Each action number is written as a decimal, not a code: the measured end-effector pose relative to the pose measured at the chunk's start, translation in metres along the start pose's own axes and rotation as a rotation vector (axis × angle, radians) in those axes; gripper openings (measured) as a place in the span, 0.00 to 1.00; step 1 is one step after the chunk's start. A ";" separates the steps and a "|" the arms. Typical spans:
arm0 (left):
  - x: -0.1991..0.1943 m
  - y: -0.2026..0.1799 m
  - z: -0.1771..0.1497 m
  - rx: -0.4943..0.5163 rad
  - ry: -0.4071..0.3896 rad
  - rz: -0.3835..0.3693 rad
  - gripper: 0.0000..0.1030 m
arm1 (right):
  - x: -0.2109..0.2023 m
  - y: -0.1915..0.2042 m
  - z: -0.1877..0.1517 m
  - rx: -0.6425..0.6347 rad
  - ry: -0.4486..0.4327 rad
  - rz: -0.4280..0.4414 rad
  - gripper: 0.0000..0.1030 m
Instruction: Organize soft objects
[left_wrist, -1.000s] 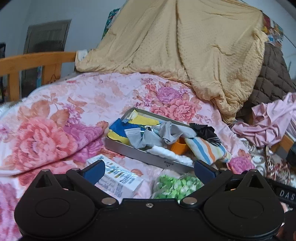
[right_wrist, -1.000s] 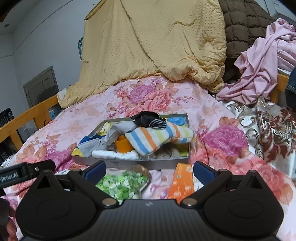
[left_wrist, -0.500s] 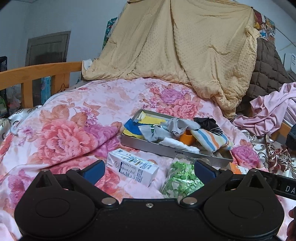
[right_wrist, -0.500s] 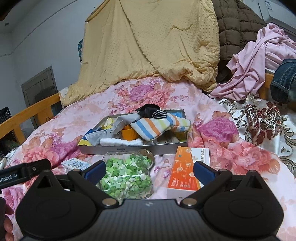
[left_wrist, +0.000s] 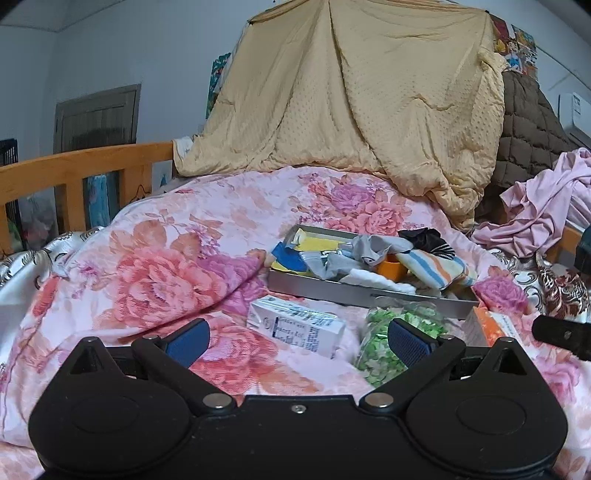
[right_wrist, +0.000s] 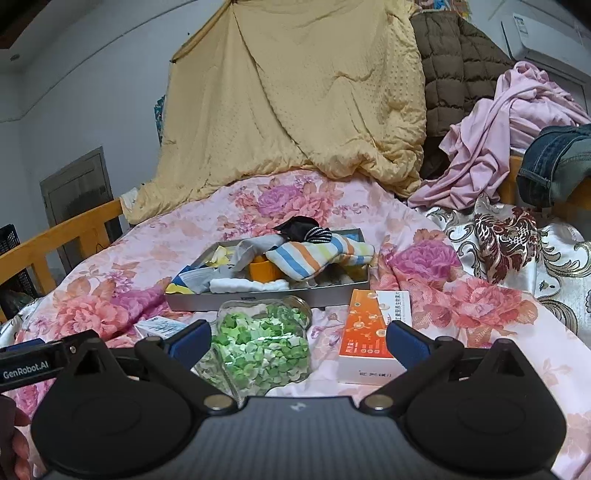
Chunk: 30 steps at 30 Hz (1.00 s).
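A grey metal tray (left_wrist: 354, 293) (right_wrist: 258, 298) lies on the floral bed quilt, piled with soft items: a striped cloth (left_wrist: 436, 266) (right_wrist: 314, 254), a grey cloth (left_wrist: 369, 249), a white cloth (right_wrist: 247, 285), a black piece (right_wrist: 301, 227) and an orange cup (right_wrist: 263, 269). In front of the tray lie a clear jar of green bits (left_wrist: 395, 338) (right_wrist: 262, 341), a white carton (left_wrist: 295, 326) and an orange box (right_wrist: 376, 328). My left gripper (left_wrist: 297, 338) hangs open short of the carton. My right gripper (right_wrist: 297, 341) is open above the jar, holding nothing.
A yellow blanket (left_wrist: 369, 110) is heaped behind the tray, with a brown quilted cover (right_wrist: 454, 74) and pink clothes (right_wrist: 498, 136) to the right. A wooden bed rail (left_wrist: 74, 170) runs along the left. Jeans (right_wrist: 554, 162) hang at far right.
Both grippers have pulled back and risen from the tray, so the carton, jar and orange box now show in full. Both stay open.
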<state>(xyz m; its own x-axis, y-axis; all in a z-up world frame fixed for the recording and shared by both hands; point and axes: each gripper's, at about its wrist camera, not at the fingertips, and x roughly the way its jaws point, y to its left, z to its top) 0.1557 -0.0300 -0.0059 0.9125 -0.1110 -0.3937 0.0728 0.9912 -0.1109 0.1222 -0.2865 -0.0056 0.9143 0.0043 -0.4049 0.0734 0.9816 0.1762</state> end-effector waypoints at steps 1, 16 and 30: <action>-0.001 0.001 -0.001 0.004 -0.003 0.001 0.99 | -0.001 0.002 -0.002 -0.004 0.000 -0.002 1.00; -0.011 0.019 -0.012 0.057 -0.060 0.009 0.99 | 0.000 0.026 -0.020 -0.044 -0.002 0.047 1.00; -0.003 0.029 -0.013 0.053 -0.045 0.021 0.99 | 0.012 0.031 -0.024 -0.067 0.040 0.042 1.00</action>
<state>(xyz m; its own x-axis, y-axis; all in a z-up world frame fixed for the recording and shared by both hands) 0.1500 -0.0020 -0.0196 0.9311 -0.0880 -0.3540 0.0736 0.9958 -0.0541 0.1254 -0.2510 -0.0265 0.8994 0.0520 -0.4341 0.0073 0.9910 0.1337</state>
